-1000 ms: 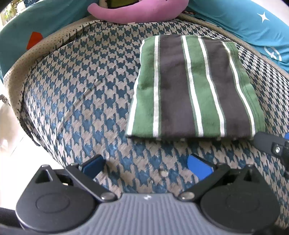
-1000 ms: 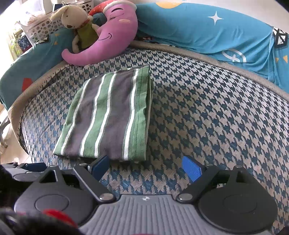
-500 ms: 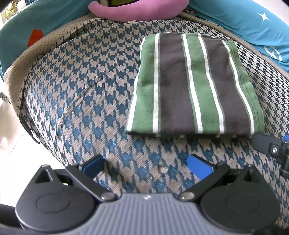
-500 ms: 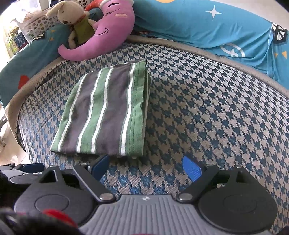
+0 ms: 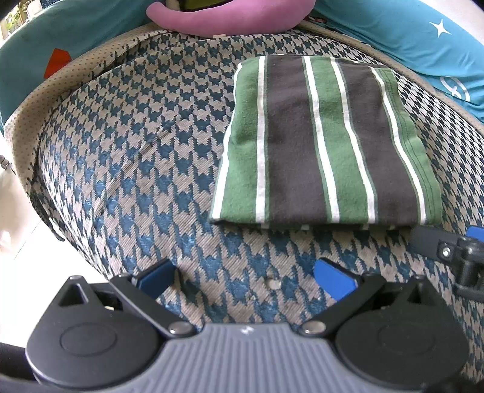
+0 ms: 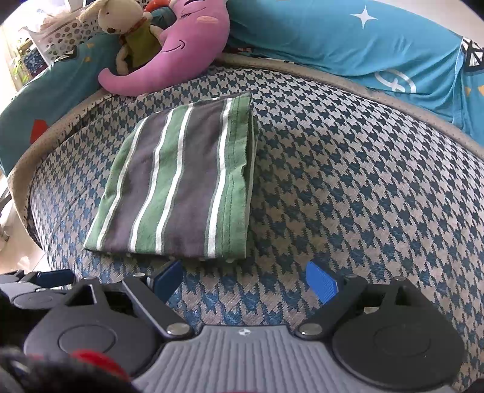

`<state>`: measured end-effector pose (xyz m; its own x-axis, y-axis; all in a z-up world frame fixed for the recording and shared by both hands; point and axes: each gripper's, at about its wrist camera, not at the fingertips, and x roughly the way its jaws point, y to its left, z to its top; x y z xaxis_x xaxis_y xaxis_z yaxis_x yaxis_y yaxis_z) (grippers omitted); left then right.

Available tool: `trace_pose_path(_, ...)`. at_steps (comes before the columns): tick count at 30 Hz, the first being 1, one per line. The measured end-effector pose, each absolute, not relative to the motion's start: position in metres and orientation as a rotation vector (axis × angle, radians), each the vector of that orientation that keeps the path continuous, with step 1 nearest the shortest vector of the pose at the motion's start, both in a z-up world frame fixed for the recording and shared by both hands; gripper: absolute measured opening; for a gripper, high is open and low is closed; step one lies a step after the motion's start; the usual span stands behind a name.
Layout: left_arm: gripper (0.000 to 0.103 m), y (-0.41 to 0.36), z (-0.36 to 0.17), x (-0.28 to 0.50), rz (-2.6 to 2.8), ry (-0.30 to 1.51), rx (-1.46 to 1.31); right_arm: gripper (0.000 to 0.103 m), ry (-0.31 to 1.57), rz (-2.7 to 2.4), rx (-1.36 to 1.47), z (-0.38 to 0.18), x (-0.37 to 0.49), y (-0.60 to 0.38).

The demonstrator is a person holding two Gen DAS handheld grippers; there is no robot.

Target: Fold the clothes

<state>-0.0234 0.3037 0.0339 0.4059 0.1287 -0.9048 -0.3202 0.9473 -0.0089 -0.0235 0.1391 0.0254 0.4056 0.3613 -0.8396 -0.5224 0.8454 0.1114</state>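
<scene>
A garment with green, dark grey and white stripes [image 5: 326, 142] lies folded into a flat rectangle on the houndstooth cushion [image 5: 136, 157]. My left gripper [image 5: 245, 276] is open just in front of its near edge, nothing between the blue pads. In the right wrist view the same folded garment [image 6: 178, 184] lies ahead and to the left. My right gripper [image 6: 245, 279] is open and empty, its left pad close to the garment's near edge. Each gripper shows at the side of the other's view.
A pink moon-shaped plush [image 6: 181, 51] and a stuffed rabbit [image 6: 127, 27] lie at the back of the cushion. Blue star-print bedding [image 6: 348, 39] runs along the far rim. The cushion's beige edge [image 5: 27, 121] drops off to a pale floor at the left.
Both grippers have drawn back slightly from the folded garment, which lies still. Their fingers stay open.
</scene>
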Motion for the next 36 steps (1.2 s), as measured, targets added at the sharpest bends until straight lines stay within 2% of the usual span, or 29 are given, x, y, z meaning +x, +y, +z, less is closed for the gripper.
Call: trace_pose_path(36,0.103,0.293,0.034,-0.036,0.313,1.084,-0.182,0.089,0.968,0.606,-0.169,0.03,-0.025,0.143)
